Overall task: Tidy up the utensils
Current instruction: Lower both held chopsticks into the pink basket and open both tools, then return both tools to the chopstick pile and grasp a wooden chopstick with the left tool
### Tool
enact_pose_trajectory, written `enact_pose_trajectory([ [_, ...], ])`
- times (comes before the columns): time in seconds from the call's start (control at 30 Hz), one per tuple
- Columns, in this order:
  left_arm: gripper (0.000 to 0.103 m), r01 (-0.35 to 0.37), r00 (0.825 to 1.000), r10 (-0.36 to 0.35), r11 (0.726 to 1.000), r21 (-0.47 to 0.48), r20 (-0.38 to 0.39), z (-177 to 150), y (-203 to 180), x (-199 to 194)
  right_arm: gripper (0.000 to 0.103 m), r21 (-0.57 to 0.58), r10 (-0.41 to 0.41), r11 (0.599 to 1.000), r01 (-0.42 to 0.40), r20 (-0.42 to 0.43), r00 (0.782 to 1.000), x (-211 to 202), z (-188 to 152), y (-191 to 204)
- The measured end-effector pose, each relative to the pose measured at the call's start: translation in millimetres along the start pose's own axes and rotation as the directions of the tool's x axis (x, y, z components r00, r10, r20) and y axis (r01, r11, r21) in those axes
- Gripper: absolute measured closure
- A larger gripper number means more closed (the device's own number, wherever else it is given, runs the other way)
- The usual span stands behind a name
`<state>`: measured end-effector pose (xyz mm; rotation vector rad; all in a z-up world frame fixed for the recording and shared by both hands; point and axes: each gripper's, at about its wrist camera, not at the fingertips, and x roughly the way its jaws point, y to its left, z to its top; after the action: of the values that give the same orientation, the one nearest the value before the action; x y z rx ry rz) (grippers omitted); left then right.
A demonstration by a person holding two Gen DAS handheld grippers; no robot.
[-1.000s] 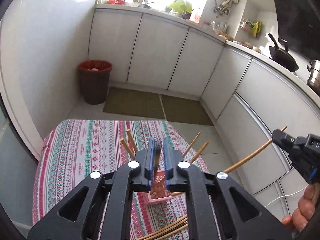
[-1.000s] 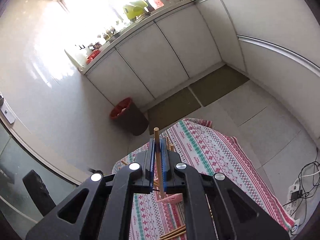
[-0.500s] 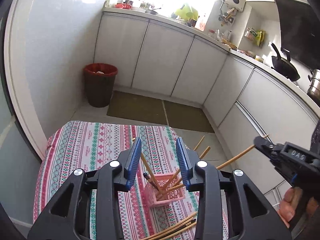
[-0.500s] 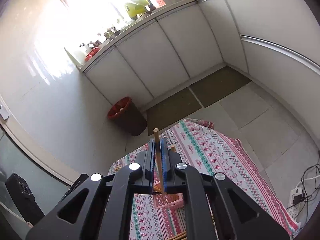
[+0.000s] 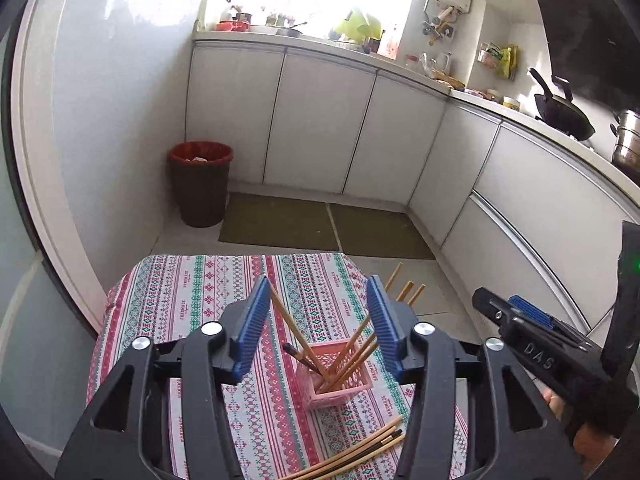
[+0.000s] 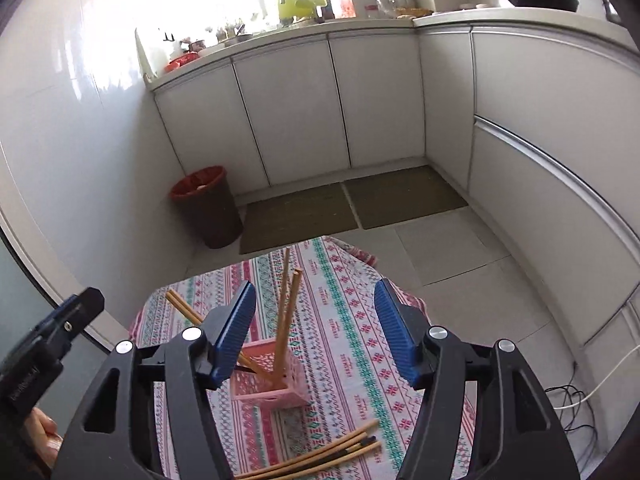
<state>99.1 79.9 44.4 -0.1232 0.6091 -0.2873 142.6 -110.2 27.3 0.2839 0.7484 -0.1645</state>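
My left gripper (image 5: pixel 316 322) and right gripper (image 6: pixel 314 332) were both opening, gripping nothing. Several chopsticks (image 5: pixel 352 350) already stood in the pink basket (image 6: pixel 268 394) on the striped cloth (image 5: pixel 192 292). A bundle (image 6: pixel 332 454) lay beside it, unsorted.

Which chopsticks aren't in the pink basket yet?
The loose bunch of chopsticks lying flat on the patterned tablecloth, nearer the camera than the pink basket; the others stand inside it.

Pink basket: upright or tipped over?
Upright. The pink slatted plastic basket stands on its base on the patterned tablecloth, open top up, with wooden chopsticks leaning out of it in both views.
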Motion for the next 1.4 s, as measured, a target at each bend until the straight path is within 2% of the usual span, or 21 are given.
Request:
enact_pose_trajectory([
  [0.07, 0.041, -0.008, 1.000, 0.008, 1.000, 0.018, -0.003, -2, -4, -1, 0.038, -0.008, -0.015, 1.000, 0.015, -0.004, 1.000, -2, -3, -2],
  [0.2, 0.030, -0.025, 1.000, 0.026, 0.999, 0.042, -0.017, -10, -8, 0, 0.028, -0.042, -0.060, 0.997, 0.060, 0.010, 0.998, -7, -13, -2],
  [0.27, 0.018, -0.040, 0.998, 0.043, 0.997, 0.065, -0.040, -15, -11, 3, 0.022, -0.050, -0.073, 0.996, 0.074, 0.005, 0.997, -8, -17, -4],
  [0.37, 0.010, -0.056, 0.995, 0.064, 0.993, 0.106, -0.075, -24, -15, 8, 0.015, -0.057, -0.087, 0.995, 0.087, -0.002, 0.996, -10, -24, -9],
  [0.53, 0.007, -0.069, 0.983, 0.095, 0.983, 0.168, -0.156, -40, -18, 20, 0.010, -0.098, -0.146, 0.985, 0.145, -0.004, 0.989, -15, -34, -21],
  [0.63, 0.007, -0.056, 0.968, 0.107, 0.974, 0.219, -0.229, -54, -22, 31, 0.009, -0.111, -0.198, 0.975, 0.195, -0.016, 0.980, -17, -43, -37],
  [0.73, 0.007, -0.018, 0.944, 0.115, 0.954, 0.300, -0.310, -74, -31, 45, 0.009, -0.096, -0.235, 0.969, 0.229, -0.055, 0.970, -17, -53, -60],
  [0.83, 0.007, 0.048, 0.907, 0.119, 0.923, 0.381, -0.403, -100, -46, 63, 0.009, -0.017, -0.258, 0.966, 0.257, -0.114, 0.960, -19, -64, -94],
  [0.93, 0.007, 0.148, 0.855, 0.104, 0.891, 0.430, -0.509, -133, -65, 84, 0.009, 0.087, -0.216, 0.967, 0.238, -0.205, 0.955, -19, -73, -127],
  [1.03, 0.007, 0.236, 0.810, 0.071, 0.868, 0.436, -0.582, -155, -81, 98, 0.009, 0.198, -0.152, 0.957, 0.211, -0.279, 0.948, -18, -83, -153],
  [1.13, 0.007, 0.352, 0.750, -0.003, 0.849, 0.394, -0.662, -173, -99, 111, 0.009, 0.262, -0.096, 0.946, 0.191, -0.337, 0.937, -14, -90, -167],
  [1.17, 0.008, 0.377, 0.728, -0.018, 0.845, 0.379, -0.685, -178, -105, 117, 0.009, 0.275, -0.078, 0.944, 0.183, -0.351, 0.933, -12, -92, -169],
  [1.3, 0.016, 0.429, 0.662, -0.064, 0.849, 0.308, -0.746, -190, -117, 135, 0.009, 0.303, -0.029, 0.939, 0.160, -0.395, 0.918, -6, -98, -173],
  [1.4, 0.022, 0.425, 0.635, -0.051, 0.857, 0.293, -0.771, -197, -118, 149, 0.009, 0.316, -0.003, 0.937, 0.148, -0.417, 0.909, -3, -102, -175],
])
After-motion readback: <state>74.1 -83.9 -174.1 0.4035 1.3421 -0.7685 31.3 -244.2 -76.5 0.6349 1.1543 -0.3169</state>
